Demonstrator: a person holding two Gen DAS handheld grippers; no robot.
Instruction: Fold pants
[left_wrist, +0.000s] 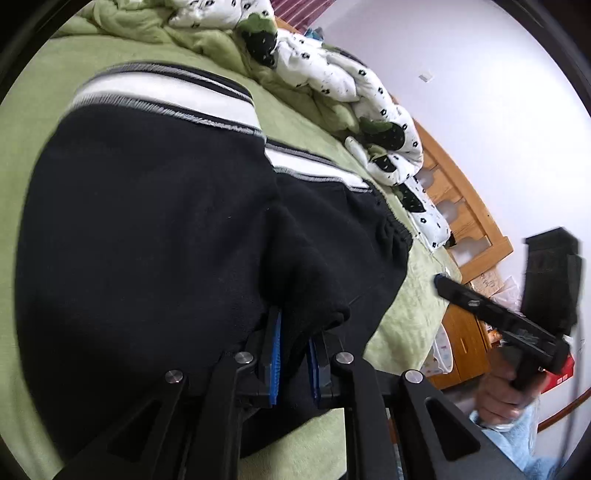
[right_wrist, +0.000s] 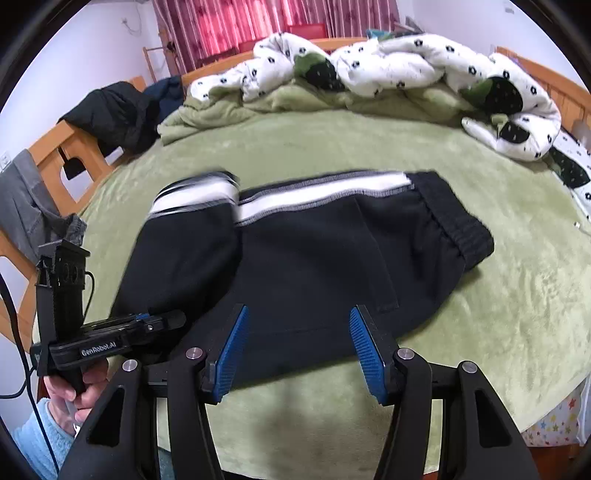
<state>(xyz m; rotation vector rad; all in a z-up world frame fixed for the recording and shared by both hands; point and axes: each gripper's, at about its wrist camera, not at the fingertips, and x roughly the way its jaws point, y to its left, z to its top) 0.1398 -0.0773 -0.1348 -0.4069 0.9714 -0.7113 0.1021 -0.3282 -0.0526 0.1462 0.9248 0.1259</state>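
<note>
**Left pinched, right stood wide**

My left gripper (left_wrist: 295, 354) clamped a black fold of the pants (right_wrist: 314, 258), which lay part-folded on the green blanket (right_wrist: 498, 295). My right gripper (right_wrist: 299, 350) hovered above them, jaws apart, empty.

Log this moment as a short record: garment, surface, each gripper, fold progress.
garment: black pants with white side stripe, leg doubled over toward the waistband
surface: green blanket on the bed
left gripper: shut on a bunch of the pants' fabric
right gripper: open, holding nothing, above the pants' near edge
background: rumpled quilt beyond the pants
fold progress: partly folded, not finished
</note>
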